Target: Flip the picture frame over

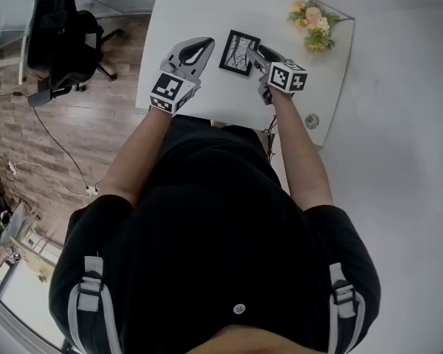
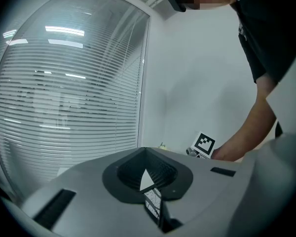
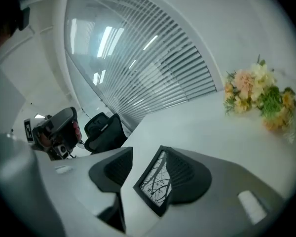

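Observation:
The picture frame [image 1: 238, 52] is black-edged, with a bare-branch picture facing up, near the middle of the white table [image 1: 207, 6]. My right gripper [image 1: 254, 54] reaches it from the right. In the right gripper view the frame [image 3: 155, 184] stands tilted between the jaws, close against the right-hand pad [image 3: 190, 177] and apart from the left-hand one, so the gripper [image 3: 150, 169] is open. My left gripper [image 1: 205, 46] hangs just left of the frame, apart from it, jaws together. In its own view the left gripper [image 2: 147, 179] shows a sliver of frame [image 2: 153, 205] through a narrow slit.
A bunch of flowers [image 1: 314, 24] lies at the table's far right corner. A black office chair [image 1: 63, 39] stands on the wood floor left of the table. A small round object [image 1: 311, 121] sits near the table's right front edge. Blinds [image 2: 64, 98] cover the glass wall.

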Tool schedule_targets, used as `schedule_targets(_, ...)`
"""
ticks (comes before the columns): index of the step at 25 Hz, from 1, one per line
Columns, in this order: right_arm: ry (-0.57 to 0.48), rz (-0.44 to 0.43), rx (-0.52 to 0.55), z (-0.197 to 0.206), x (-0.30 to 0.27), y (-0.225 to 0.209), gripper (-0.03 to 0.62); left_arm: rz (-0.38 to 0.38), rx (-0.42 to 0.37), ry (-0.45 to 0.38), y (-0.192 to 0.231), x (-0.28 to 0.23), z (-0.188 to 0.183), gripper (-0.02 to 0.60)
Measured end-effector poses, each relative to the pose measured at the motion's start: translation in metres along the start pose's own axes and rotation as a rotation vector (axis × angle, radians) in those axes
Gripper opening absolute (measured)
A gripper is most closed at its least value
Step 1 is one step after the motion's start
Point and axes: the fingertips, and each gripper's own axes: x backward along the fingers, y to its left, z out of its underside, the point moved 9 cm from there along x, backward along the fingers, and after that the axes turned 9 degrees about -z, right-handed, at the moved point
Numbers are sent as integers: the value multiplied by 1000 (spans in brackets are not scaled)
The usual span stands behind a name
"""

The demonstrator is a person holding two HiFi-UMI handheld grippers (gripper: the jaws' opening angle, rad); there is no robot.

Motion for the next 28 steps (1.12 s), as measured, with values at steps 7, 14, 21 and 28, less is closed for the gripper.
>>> schedule_targets(7,-51,-39,283,-37,31,67,207,32,-11,-42,-16,18,-26,5)
schedule_targets(14,-172,-88,488,-70,69,137,179,86,-16,-99,-32,29,-60,5)
schedule_targets(21,-269,-119,607,-88,100,187,121,129,-28,-131,-43,34,-92,5)
schedule_targets(28,-324,-122,700,-96,118,217,43,184,-57,-179,-55,40,-112,5)
